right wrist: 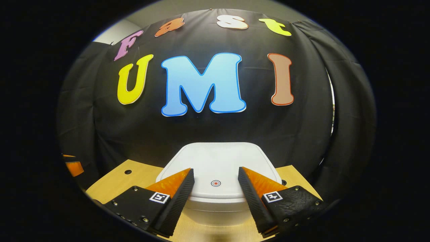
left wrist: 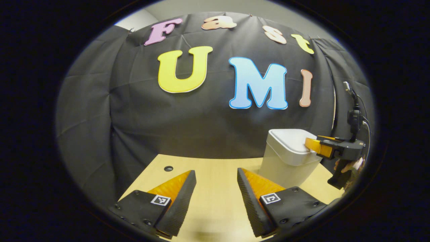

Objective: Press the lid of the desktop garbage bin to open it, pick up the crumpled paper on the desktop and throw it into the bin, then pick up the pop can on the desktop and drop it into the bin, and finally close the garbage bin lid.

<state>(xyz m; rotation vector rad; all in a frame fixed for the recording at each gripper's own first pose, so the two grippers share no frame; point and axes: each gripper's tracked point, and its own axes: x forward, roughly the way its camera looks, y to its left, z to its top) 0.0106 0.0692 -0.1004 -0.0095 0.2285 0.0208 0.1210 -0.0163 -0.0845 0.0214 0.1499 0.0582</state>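
Left gripper (left wrist: 216, 176) hangs over the bare pale wooden bench (left wrist: 215, 205), fingers spread wide, holding nothing. Right gripper (right wrist: 215, 174), fingers apart too, hovers at the white plastic bin's (left wrist: 289, 158) shut lid (right wrist: 218, 161), bin standing toward the bench's far edge.

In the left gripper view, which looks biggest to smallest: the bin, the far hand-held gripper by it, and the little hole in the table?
1. Bin
2. Far hand-held gripper, which looks smaller than the bin beside it
3. Hole in the table, smallest by far
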